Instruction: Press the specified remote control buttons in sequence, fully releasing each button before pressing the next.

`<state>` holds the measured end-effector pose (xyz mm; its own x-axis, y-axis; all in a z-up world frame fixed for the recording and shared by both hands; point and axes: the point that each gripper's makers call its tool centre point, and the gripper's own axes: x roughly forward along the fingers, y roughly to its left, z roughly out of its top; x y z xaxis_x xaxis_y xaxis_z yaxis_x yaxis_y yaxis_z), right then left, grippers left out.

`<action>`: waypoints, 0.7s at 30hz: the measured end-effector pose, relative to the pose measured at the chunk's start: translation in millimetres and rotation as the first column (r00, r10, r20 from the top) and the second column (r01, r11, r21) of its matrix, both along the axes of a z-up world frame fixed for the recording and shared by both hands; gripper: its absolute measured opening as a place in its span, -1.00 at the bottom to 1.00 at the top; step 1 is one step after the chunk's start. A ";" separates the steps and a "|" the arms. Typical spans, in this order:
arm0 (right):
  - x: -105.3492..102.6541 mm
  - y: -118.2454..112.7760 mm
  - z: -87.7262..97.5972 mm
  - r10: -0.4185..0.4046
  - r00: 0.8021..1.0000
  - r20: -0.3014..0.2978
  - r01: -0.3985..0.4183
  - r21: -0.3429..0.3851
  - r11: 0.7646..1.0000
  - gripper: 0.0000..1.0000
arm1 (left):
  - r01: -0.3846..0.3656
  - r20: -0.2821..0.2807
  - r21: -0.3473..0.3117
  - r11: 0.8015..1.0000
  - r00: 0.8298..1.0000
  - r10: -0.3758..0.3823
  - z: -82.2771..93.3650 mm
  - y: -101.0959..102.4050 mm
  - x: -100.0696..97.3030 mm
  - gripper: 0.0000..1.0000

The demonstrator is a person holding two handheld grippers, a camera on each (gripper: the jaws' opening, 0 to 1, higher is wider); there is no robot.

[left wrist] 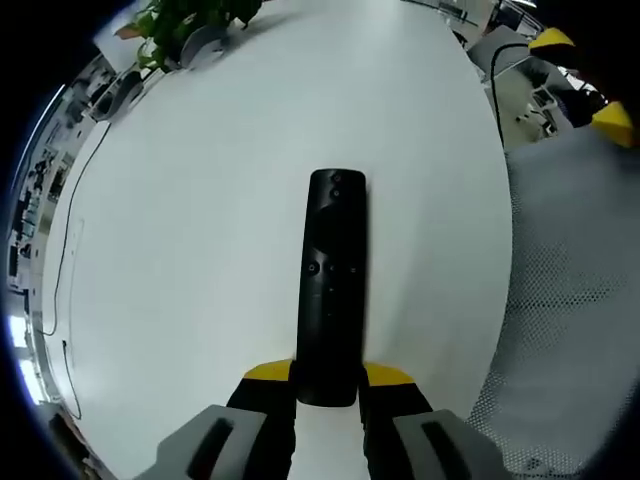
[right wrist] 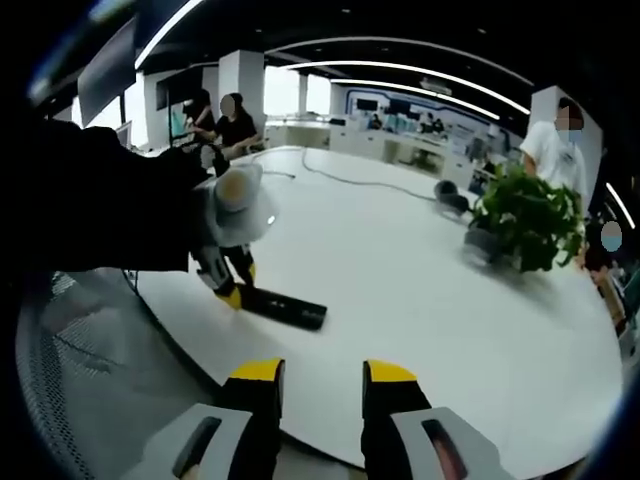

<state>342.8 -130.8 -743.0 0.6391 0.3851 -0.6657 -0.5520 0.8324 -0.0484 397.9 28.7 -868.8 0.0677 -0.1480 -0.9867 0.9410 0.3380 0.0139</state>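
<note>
Black, the remote [left wrist: 330, 285] was pinched by the left gripper [left wrist: 328, 385] near the tabletop [left wrist: 200, 200] edge, steadied for pressing; the right gripper [right wrist: 317, 378] was held spread, empty.

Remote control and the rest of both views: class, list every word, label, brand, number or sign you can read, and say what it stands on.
None can be read.
Remote control: small pale marks on its buttons, too small to read.
Left gripper, shut on the remote's near end: no lettering seen.
Right gripper, open: no lettering seen.
White table: plain.
Potted plant: no label seen.
</note>
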 end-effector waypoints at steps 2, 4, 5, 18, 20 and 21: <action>-0.5 -0.5 -1.6 0.001 1.000 -0.005 -0.001 -0.010 1.000 -0.44 | -0.002 0.002 0.000 1.000 1.000 0.002 0.1 -1.2 -5.1 -0.53; -1.0 -0.3 -2.8 0.002 1.000 -0.010 -0.002 -0.013 1.000 -0.43 | -0.007 0.002 0.001 1.000 1.000 0.007 0.2 -2.3 -9.6 -0.53; -1.0 -0.5 -3.7 -0.001 1.000 -0.015 0.001 -0.016 1.000 -0.41 | -0.007 0.003 0.000 1.000 1.000 0.007 0.2 -2.7 -12.9 -0.53; -5.0 3.8 -6.6 0.022 0.999 -0.043 -0.022 -0.007 1.000 -0.31 | -0.020 0.004 -0.027 0.999 1.000 0.020 1.3 -7.1 -35.0 -0.53; -4.9 4.3 -6.7 0.023 0.999 -0.048 -0.023 -0.002 1.000 -0.31 | -0.030 0.007 -0.032 0.999 1.000 0.030 1.3 -8.2 -39.5 -0.53; -5.1 4.4 -7.4 0.023 0.998 -0.055 -0.023 0.000 1.000 -0.31 | -0.037 0.008 -0.039 0.999 0.999 0.037 1.6 -9.2 -42.5 -0.53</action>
